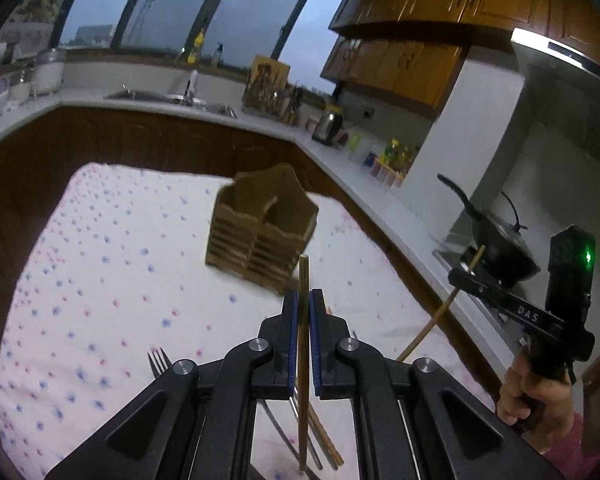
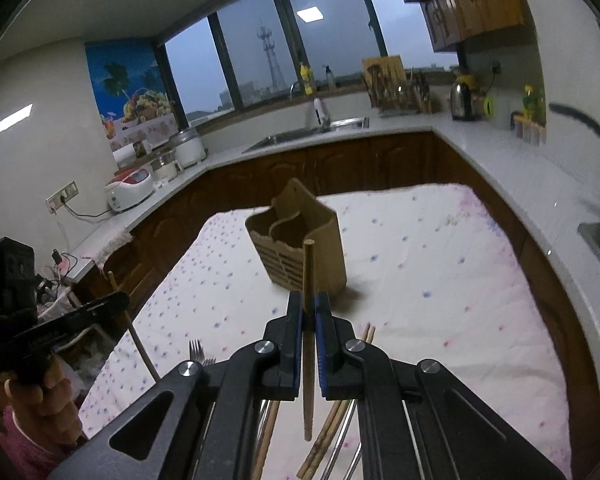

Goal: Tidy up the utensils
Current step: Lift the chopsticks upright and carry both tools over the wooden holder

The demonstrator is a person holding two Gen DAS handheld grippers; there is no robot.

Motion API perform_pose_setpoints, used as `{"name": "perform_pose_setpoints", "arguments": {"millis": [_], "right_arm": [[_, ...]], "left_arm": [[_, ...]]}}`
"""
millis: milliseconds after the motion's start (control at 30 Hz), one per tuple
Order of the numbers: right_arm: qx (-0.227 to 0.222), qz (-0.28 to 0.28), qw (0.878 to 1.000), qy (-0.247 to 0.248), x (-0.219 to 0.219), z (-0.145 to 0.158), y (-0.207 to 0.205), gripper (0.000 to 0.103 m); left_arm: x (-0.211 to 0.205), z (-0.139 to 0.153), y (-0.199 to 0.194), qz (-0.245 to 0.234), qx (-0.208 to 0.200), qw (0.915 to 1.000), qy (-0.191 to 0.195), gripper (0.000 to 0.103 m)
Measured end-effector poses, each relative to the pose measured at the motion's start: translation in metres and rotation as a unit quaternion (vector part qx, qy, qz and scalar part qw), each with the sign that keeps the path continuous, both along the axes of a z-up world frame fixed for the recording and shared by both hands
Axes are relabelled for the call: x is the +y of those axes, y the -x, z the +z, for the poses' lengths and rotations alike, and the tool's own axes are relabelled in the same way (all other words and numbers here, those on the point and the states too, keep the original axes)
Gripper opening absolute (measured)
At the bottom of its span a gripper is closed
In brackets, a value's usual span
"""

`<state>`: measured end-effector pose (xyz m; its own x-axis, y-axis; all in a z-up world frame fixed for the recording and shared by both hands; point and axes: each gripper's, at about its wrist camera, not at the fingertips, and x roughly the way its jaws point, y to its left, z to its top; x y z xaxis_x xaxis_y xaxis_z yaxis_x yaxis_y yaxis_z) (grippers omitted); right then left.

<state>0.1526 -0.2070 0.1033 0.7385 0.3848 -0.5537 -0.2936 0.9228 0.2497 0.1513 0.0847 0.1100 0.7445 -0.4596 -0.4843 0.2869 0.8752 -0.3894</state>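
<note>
A wooden utensil holder with two compartments stands on the flowered tablecloth; it also shows in the right wrist view. My left gripper is shut on a wooden chopstick, held above the cloth. My right gripper is shut on another chopstick. The right gripper appears in the left wrist view, the left in the right wrist view. More chopsticks and a fork lie on the cloth under the grippers.
A white counter wraps around the table, with a sink, a kettle, a black wok and rice cookers. The table edge runs close to the counter.
</note>
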Motion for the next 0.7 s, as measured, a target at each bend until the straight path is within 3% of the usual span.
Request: {"name": "perform_pose_setpoints", "arguments": {"millis": [300, 700], "right_arm": [[-0.028, -0.010, 0.999, -0.018, 0.001, 0.013, -0.007, 0.006], [-0.078, -0.035, 0.994, -0.069, 0.005, 0.040, -0.053, 0.006]], "left_arm": [[0.010, 0.015, 0.002, 0.020, -0.038, 0.9991, -0.003, 0.003], [0.023, 0.037, -0.049, 0.068, -0.082, 0.9943, 0.009, 0.003]]}}
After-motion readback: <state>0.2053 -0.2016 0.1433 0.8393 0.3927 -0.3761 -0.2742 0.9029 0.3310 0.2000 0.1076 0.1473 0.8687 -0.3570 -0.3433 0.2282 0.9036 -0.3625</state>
